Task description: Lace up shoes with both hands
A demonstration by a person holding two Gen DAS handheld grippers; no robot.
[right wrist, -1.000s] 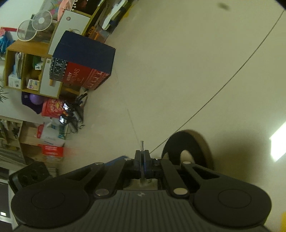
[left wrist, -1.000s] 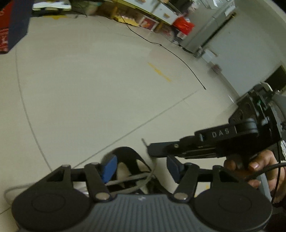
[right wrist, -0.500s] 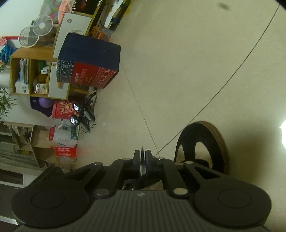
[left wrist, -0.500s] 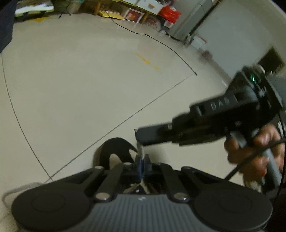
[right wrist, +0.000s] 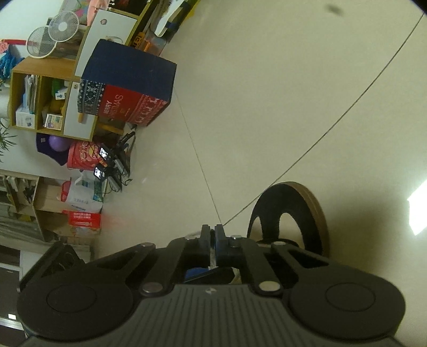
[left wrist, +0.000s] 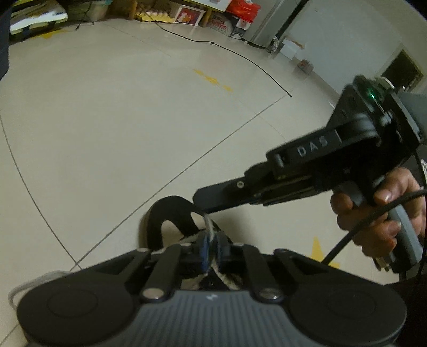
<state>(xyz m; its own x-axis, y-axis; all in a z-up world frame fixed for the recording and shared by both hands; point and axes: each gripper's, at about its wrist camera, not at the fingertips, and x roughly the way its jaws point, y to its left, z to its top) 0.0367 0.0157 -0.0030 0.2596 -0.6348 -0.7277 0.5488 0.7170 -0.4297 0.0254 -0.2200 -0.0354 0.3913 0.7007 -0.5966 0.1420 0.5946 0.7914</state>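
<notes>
A black shoe with a tan sole lies on the tiled floor, and its heel loop shows just right of my right gripper. A white shoelace rises from the shoe between the blue pads of my left gripper. Those jaws are opening slightly but still pinch the lace. The lace runs on up to the tip of my right gripper, held by a hand. In its own view my right gripper has closed to a sliver on a pale strip of lace.
A loose grey lace loop lies on the floor at the left. A black cable crosses the tiles. A blue and red gift box, a wooden shelf and boxes line the room's edges.
My left gripper went from wide open to pinched on the lace just under the right gripper's tip and rolled a little. The lace tip that poked out of the right gripper no longer shows.
</notes>
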